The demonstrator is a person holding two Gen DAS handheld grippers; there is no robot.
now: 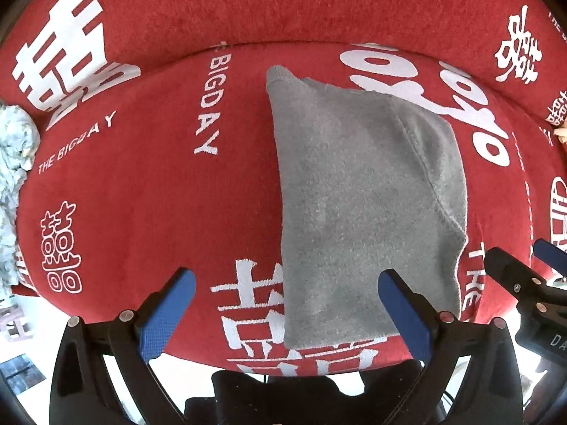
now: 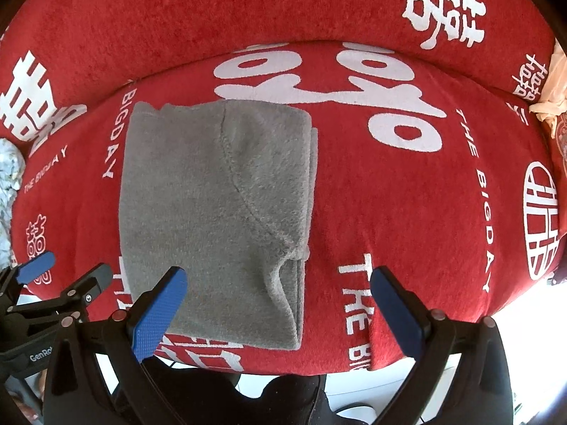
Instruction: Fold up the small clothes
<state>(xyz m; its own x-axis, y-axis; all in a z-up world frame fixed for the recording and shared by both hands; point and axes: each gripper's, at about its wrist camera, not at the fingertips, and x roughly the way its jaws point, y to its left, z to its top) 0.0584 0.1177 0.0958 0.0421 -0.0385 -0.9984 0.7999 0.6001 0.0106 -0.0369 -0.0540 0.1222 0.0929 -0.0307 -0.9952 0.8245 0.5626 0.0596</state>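
Red cushion [image 2: 407, 212] carries a folded grey garment [image 2: 212, 205] near its front edge. It looks soft, light, floppy; pinch layered corners together. Both hand-held grippers, left [image 1: 287, 313] and right [image 2: 278, 310], hover wide open, empty.

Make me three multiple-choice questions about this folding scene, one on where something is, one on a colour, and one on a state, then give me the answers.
1. Where does the grey garment lie?
A. on the red cover
B. on a wooden floor
C. in a basket

2. What colour are the pads on the gripper fingers?
A. green
B. blue
C. yellow

3. How do the right gripper and left gripper stand?
A. both shut on the garment
B. one open, one shut
C. both open, holding nothing

Answers: 1 A, the folded cloth rests flat on the red printed fabric. 2 B, the finger pads show blue. 3 C, the fingers of each stand wide apart, gripping nothing.
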